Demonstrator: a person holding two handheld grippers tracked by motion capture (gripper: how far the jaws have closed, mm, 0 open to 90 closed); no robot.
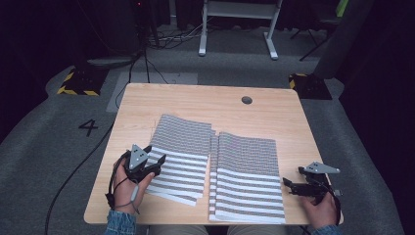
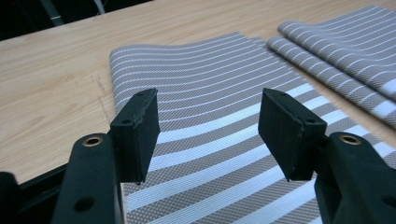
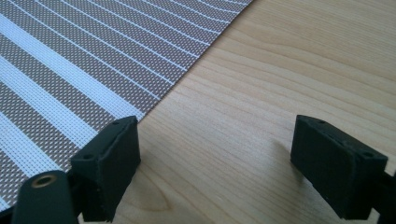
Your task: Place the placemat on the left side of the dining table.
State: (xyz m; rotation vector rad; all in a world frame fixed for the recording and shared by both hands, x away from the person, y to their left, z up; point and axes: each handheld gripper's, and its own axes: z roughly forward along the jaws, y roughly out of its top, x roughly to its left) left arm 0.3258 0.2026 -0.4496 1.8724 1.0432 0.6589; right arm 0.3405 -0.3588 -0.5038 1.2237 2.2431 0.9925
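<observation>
The left gripper (image 1: 155, 165) stands open over the left mat (image 1: 178, 154), near the table's (image 1: 195, 95) left front corner, holding nothing. To regrip well, take one edge squarely (not both layers). The right gripper (image 1: 289, 185) waits open beside the right mat (image 1: 247, 176).

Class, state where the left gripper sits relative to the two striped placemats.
In the high view, the left gripper sits at the table's left front, its open jaws over the left grey-and-white striped woven placemat's left edge; the right placemat lies alongside.
</observation>
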